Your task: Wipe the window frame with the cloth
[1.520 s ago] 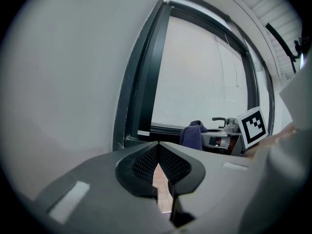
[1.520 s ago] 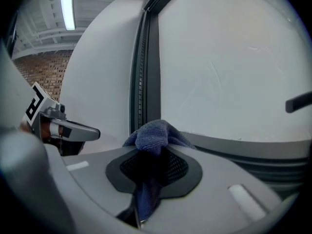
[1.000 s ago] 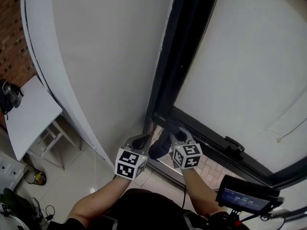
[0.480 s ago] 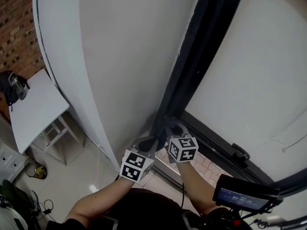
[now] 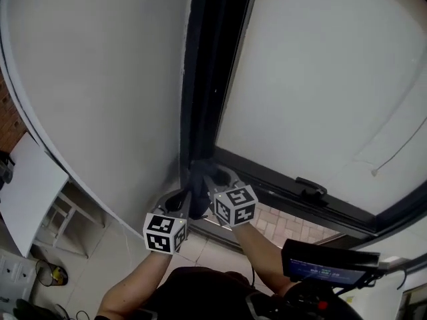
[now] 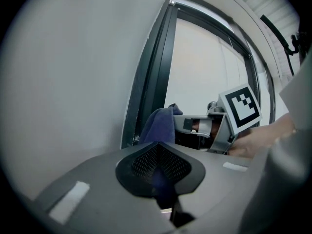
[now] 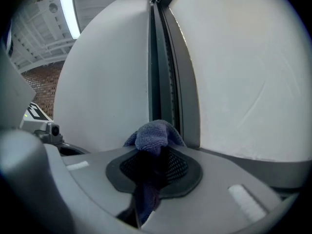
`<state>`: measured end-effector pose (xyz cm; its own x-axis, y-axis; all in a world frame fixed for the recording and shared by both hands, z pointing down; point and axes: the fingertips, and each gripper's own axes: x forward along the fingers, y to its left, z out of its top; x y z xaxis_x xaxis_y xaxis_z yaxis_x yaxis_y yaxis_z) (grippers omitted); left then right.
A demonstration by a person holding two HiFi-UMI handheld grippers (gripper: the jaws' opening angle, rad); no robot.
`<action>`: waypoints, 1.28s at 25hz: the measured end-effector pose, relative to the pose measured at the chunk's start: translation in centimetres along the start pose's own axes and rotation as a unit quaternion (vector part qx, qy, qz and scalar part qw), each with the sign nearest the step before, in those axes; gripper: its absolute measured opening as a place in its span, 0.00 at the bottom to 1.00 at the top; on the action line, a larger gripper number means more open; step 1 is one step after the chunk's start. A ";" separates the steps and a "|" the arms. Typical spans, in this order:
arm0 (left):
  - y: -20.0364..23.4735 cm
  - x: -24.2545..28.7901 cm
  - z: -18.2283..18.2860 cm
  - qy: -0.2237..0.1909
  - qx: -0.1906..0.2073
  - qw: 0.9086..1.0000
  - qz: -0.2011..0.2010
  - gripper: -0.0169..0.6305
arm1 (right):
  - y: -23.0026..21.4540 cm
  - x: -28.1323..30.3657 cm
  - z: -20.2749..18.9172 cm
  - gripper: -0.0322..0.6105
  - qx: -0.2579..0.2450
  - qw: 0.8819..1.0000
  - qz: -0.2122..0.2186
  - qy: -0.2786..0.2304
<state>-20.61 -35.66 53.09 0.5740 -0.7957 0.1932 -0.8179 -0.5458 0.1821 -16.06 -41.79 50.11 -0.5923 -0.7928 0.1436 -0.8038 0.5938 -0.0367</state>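
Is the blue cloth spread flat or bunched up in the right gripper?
Bunched up. The blue microfibre cloth is wadded into a rounded lump between the right gripper and its shut jaws, by the dark window frame.

Both bare forearms reach forward and down, side by side, the left forearm (image 5: 130,285) a little lower than the right forearm (image 5: 259,247). The left gripper (image 5: 179,202) points ahead with its jaws pressed together. Just beside it, the right gripper (image 5: 208,180) has its jaws clamped on a bunched dark blue cloth (image 7: 153,135).
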 end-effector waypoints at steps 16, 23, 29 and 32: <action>-8.2 3.9 5.1 -0.048 0.007 0.995 -0.089 0.02 | -7.8 -13.8 5.5 0.14 0.011 0.990 -0.119 -0.078; -14.3 5.4 7.0 -0.051 0.035 0.987 -0.146 0.02 | -11.2 -20.8 7.7 0.14 0.011 0.979 -0.179 -0.102; -18.8 6.2 9.0 -0.068 0.032 0.978 -0.194 0.02 | -13.7 -27.7 9.2 0.14 0.005 0.963 -0.243 -0.113; -21.0 6.6 9.8 -0.072 0.034 0.972 -0.220 0.02 | -15.2 -31.6 9.9 0.14 0.001 0.952 -0.284 -0.114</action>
<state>-0.02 -32.00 41.06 0.8618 -0.5065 -0.0273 -0.4972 -0.8542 0.1522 14.27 -27.12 36.31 -0.0585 -0.9952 -0.0787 -0.9980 0.0601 -0.0184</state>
